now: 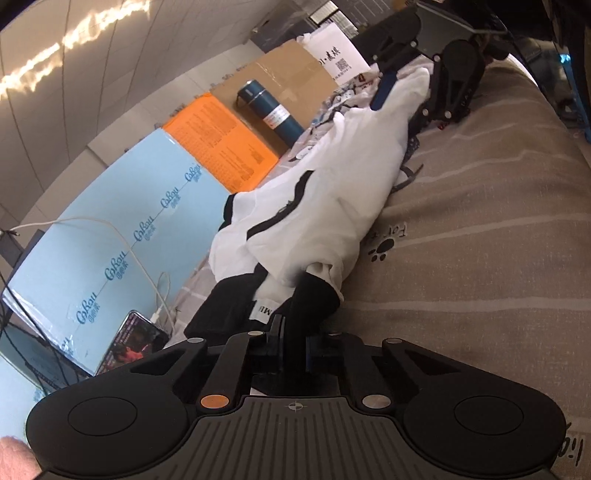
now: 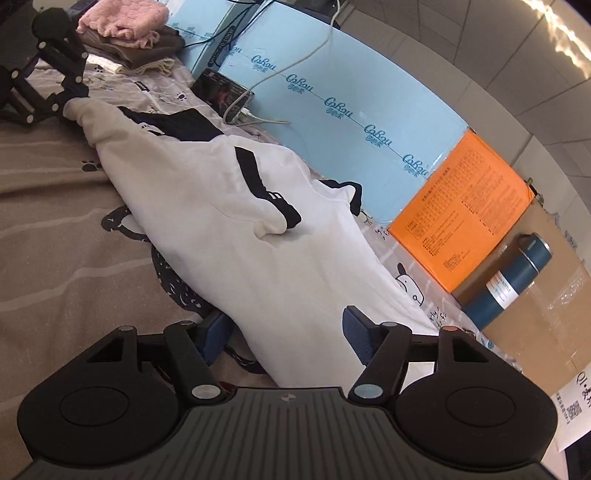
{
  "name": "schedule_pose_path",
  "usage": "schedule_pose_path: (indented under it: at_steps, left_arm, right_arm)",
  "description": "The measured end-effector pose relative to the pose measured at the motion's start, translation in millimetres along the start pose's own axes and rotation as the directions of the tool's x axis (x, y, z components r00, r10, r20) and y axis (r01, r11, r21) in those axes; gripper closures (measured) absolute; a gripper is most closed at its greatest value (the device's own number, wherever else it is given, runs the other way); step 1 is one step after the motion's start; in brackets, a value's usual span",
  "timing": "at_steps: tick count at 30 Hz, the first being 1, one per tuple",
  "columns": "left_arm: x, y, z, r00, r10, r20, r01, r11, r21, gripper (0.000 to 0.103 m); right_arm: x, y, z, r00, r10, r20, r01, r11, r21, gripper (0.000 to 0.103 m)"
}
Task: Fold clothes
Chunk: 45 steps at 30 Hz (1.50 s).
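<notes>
A white garment with black trim [image 1: 332,177] lies stretched in a long bundle across the grey-brown bedsheet [image 1: 480,229]. In the left wrist view my left gripper [image 1: 295,332] is shut on the garment's black cuff end. The right gripper [image 1: 402,85] sits at the far end, one blue finger lying on the white cloth. In the right wrist view the garment [image 2: 240,229] runs between the two blue pads of my right gripper [image 2: 284,328], and both pads touch the fabric. The left gripper [image 2: 68,105] pinches the far tip at upper left.
Along the wall stand a light blue board [image 2: 351,85], an orange sheet [image 2: 461,206] and a cardboard box [image 1: 288,74]. A dark blue bottle [image 2: 513,277] leans on the box. A phone [image 1: 136,343] on a white cable lies by the board. Folded clothes [image 2: 125,26] are stacked far left.
</notes>
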<state>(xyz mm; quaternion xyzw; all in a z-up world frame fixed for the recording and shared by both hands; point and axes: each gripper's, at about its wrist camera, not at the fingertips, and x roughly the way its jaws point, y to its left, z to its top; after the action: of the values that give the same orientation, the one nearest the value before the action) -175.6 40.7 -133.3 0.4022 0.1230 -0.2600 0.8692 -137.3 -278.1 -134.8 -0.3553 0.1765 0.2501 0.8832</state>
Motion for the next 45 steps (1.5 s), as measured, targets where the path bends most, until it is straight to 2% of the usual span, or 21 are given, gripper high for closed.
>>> schedule_pose_path:
  at_steps: [1, 3, 5, 7, 12, 15, 18, 22, 25, 27, 29, 30, 31, 32, 34, 36, 38, 39, 40, 43, 45]
  left_arm:
    - [-3.6, 7.7, -0.8, 1.000, 0.008, 0.023, -0.007, 0.999, -0.043, 0.096]
    - [-9.7, 22.7, -3.6, 0.998, 0.011, 0.068, -0.002, 0.992, -0.125, 0.096]
    - [-11.1, 28.3, -7.1, 0.996, -0.001, 0.092, 0.016, 0.987, -0.159, 0.096]
    - [-11.3, 31.0, -10.6, 0.994, -0.013, 0.111, 0.033, 0.984, -0.176, 0.097]
    - [-29.9, 27.0, -10.7, 0.988, -0.019, 0.153, 0.045, 0.984, -0.170, 0.099]
    - [-45.5, 23.9, -11.3, 0.987, -0.007, 0.163, 0.035, 0.985, -0.167, 0.100]
    - [-65.0, 15.5, -14.5, 0.988, -0.005, 0.157, 0.032, 0.985, -0.171, 0.100]
    - [-81.8, 1.6, -20.7, 0.993, -0.034, 0.116, 0.054, 0.983, -0.174, 0.100]
    - [-77.9, -9.1, -27.4, 0.996, -0.071, 0.059, 0.081, 0.979, -0.186, 0.099]
    - [-73.2, -10.2, -34.9, 0.996, -0.089, 0.009, 0.089, 0.974, -0.208, 0.090]
    - [-76.0, -2.2, -42.7, 0.996, -0.091, -0.009, 0.086, 0.963, -0.257, 0.085]
    - [-78.4, 3.8, -46.2, 0.997, -0.079, -0.022, 0.070, 0.955, -0.288, 0.081]
    - [-81.4, 10.7, -50.0, 0.997, -0.063, -0.033, 0.049, 0.946, -0.320, 0.078]
    - [-85.8, 20.4, -54.1, 0.999, -0.031, -0.036, 0.016, 0.933, -0.359, 0.070]
    - [-93.4, 39.9, -59.2, 0.998, 0.045, -0.032, -0.054, 0.898, -0.437, 0.063]
    - [-94.8, 61.8, -60.0, 0.992, 0.125, 0.008, -0.102, 0.839, -0.535, 0.048]
    - [-92.4, 81.2, -56.1, 0.982, 0.177, 0.065, -0.099, 0.779, -0.619, 0.035]
    - [-89.7, 88.3, -53.4, 0.979, 0.188, 0.084, -0.091, 0.758, -0.646, 0.027]
    - [-84.2, 96.6, -48.4, 0.974, 0.198, 0.106, -0.075, 0.734, -0.675, 0.025]
    - [-60.1, 112.7, -33.1, 0.971, 0.173, 0.163, -0.005, 0.700, -0.714, 0.020]
    - [-38.3, 121.3, -23.8, 0.973, 0.137, 0.187, 0.047, 0.671, -0.740, 0.018]
  right_arm:
    - [-0.2, -1.5, -1.1, 1.000, -0.009, -0.007, 0.009, 1.000, -0.017, 0.048]
    - [1.7, -11.6, -10.5, 0.994, -0.087, -0.067, 0.086, 0.996, -0.017, 0.050]
    - [4.2, -23.7, -23.9, 0.973, -0.178, -0.146, 0.177, 0.984, -0.018, 0.068]
    - [2.5, -29.0, -37.0, 0.954, -0.225, -0.199, 0.223, 0.974, -0.033, 0.094]
    - [-29.9, -28.0, -32.3, 0.952, -0.258, -0.161, 0.266, 0.964, 0.028, 0.099]
    - [-48.5, -23.0, -23.3, 0.947, -0.288, -0.139, 0.293, 0.956, 0.018, 0.099]
    - [-64.6, -11.5, -23.0, 0.950, -0.280, -0.141, 0.285, 0.958, 0.020, 0.099]
    - [-84.7, 7.5, -28.5, 0.954, -0.255, -0.158, 0.265, 0.963, 0.046, 0.099]
    - [-87.7, 15.7, -37.4, 0.958, -0.216, -0.189, 0.234, 0.969, 0.077, 0.099]
    - [-84.8, 17.9, -46.8, 0.961, -0.170, -0.220, 0.199, 0.973, 0.119, 0.099]
    - [-87.5, 12.8, -53.7, 0.966, -0.136, -0.220, 0.179, 0.966, 0.185, 0.095]
    - [-91.9, 7.7, -55.3, 0.969, -0.130, -0.208, 0.177, 0.958, 0.224, 0.084]
    - [-100.2, -0.4, -56.1, 0.974, -0.134, -0.184, 0.183, 0.942, 0.281, 0.065]
    - [-109.6, -9.8, -55.6, 0.979, -0.143, -0.144, 0.185, 0.923, 0.339, 0.056]
    - [-125.3, -29.4, -52.7, 0.985, -0.164, -0.049, 0.168, 0.879, 0.445, 0.050]
    - [-127.1, -49.6, -45.6, 0.982, -0.184, 0.046, 0.131, 0.835, 0.535, 0.045]
    - [-122.0, -65.1, -34.6, 0.977, -0.157, 0.145, 0.050, 0.827, 0.560, 0.044]
    - [-119.4, -72.7, -26.9, 0.969, -0.138, 0.206, -0.001, 0.830, 0.557, 0.039]
    - [-116.1, -80.9, -17.2, 0.957, -0.125, 0.264, -0.047, 0.826, 0.561, 0.031]
    - [-94.1, -109.3, 13.2, 0.921, -0.068, 0.383, -0.184, 0.792, 0.582, 0.021]
    - [-66.3, -125.1, 31.9, 0.922, -0.024, 0.386, -0.237, 0.753, 0.613, 0.020]
